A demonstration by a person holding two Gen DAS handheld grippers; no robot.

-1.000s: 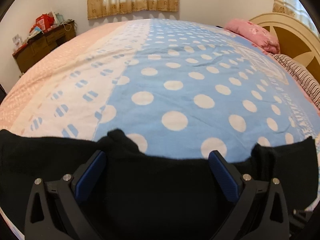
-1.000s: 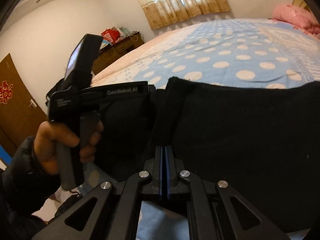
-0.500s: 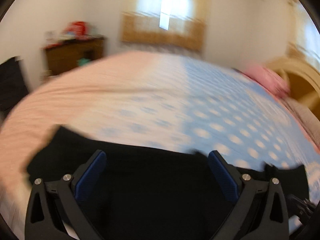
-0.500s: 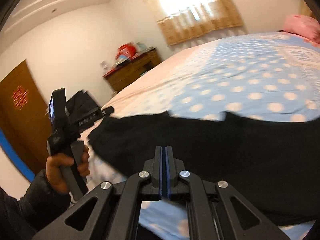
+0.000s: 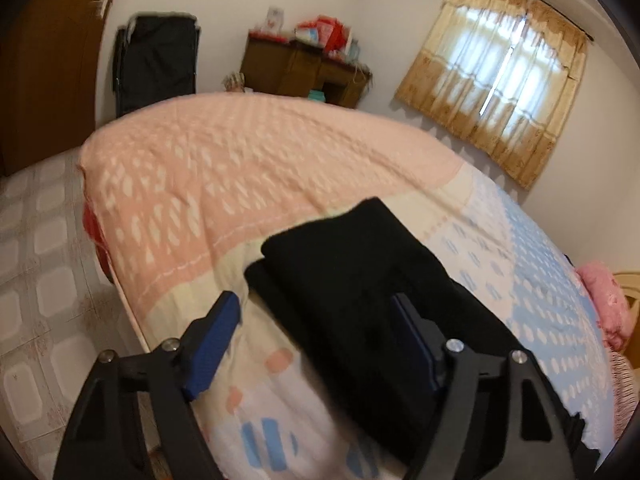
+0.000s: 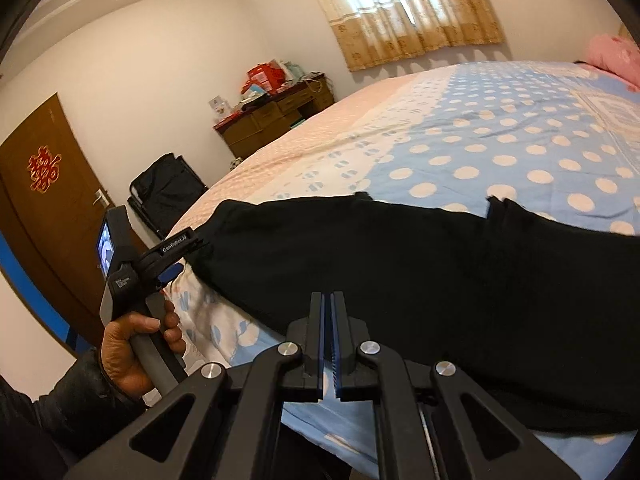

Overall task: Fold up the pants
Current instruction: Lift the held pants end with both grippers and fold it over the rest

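Black pants (image 6: 400, 272) stretched along the bed (image 6: 500, 140) edge

Soft, limp cloth; best pinched at hem corners. Left tongs (image 5: 316, 322) gape wide at the leg end, empty; right tongs (image 6: 329, 344) closed, holding nothing visible.

Pants (image 6: 400, 264) lie along the bed's (image 6: 500, 136) near edge, cabinet (image 6: 276, 120) behind.

White lettering reading "GenRobot.AI" runs along the black upper arm of the left hand-held gripper (image 6: 188, 246). A small white label lower on its body is too fine to read. A red Chinese double-happiness sign hangs on the brown door (image 6: 44, 168).
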